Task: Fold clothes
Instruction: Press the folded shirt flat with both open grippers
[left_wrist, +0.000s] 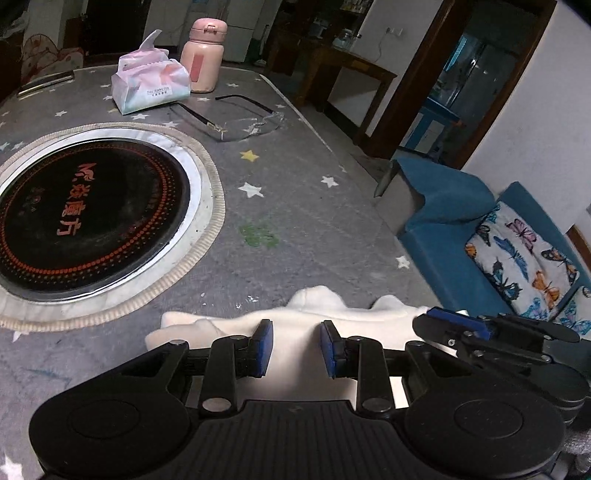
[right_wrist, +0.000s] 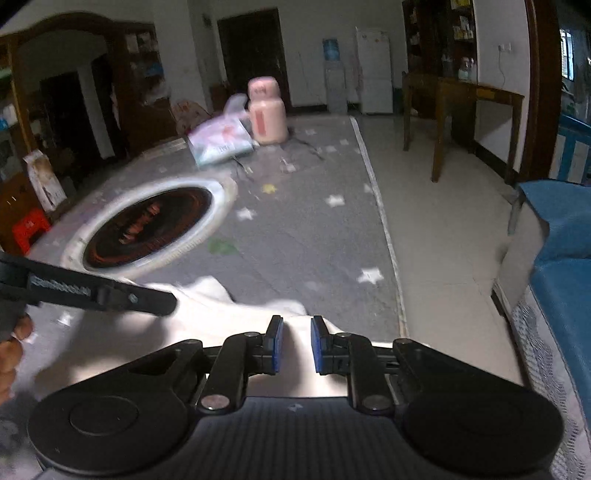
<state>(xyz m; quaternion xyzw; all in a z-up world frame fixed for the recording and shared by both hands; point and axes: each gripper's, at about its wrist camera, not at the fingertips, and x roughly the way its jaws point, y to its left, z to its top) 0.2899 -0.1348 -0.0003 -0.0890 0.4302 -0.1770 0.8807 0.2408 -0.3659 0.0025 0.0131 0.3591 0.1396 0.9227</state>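
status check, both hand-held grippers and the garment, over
Left hand-held gripper open, over white garment. Right hand-held gripper open, same cloth between its pads. Garment rumpled on tablecloth, unfolded. Eyeglasses farther back, not in the way.

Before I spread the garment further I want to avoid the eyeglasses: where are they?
In the left wrist view the eyeglasses lie on the grey star cloth, far from the white garment, just right of the tissue pack.
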